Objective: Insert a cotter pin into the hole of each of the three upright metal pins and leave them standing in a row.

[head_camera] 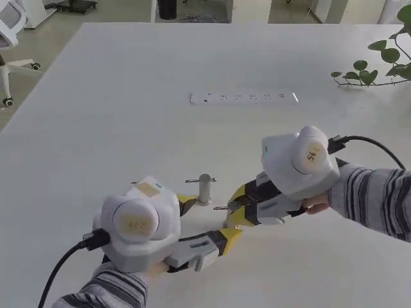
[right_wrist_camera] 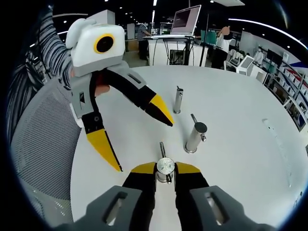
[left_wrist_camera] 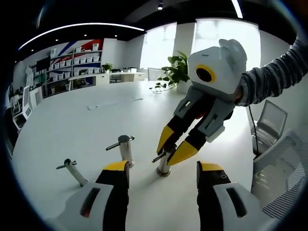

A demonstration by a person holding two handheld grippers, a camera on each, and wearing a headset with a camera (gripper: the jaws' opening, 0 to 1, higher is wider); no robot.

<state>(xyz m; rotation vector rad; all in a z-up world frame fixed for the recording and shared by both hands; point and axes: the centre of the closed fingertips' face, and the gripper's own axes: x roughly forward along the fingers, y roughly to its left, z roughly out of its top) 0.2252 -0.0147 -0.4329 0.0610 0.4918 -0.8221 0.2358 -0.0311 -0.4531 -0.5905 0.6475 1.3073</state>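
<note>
Three upright metal pins stand on the white table [head_camera: 192, 64], each with a cotter pin through its top. My right gripper [right_wrist_camera: 166, 169] is shut on the head of the nearest metal pin [right_wrist_camera: 165, 166], whose cotter pin [right_wrist_camera: 162, 149] sticks out past the jaws. Beyond it stand the middle pin [right_wrist_camera: 195, 134] and the far pin [right_wrist_camera: 178, 98]. In the left gripper view my left gripper [left_wrist_camera: 162, 169] is open, facing the held pin [left_wrist_camera: 163, 166], the middle pin [left_wrist_camera: 126, 150] and a leaning pin [left_wrist_camera: 74, 172]. In the head view the right gripper [head_camera: 234, 206] meets the left gripper [head_camera: 209, 218] beside a pin [head_camera: 204, 189].
A white power strip [head_camera: 244, 97] lies further back on the table. A trailing green plant [head_camera: 379, 64] reaches in at the back right corner. An office chair [head_camera: 9, 38] stands off the table's left side. Black cables run from both grippers.
</note>
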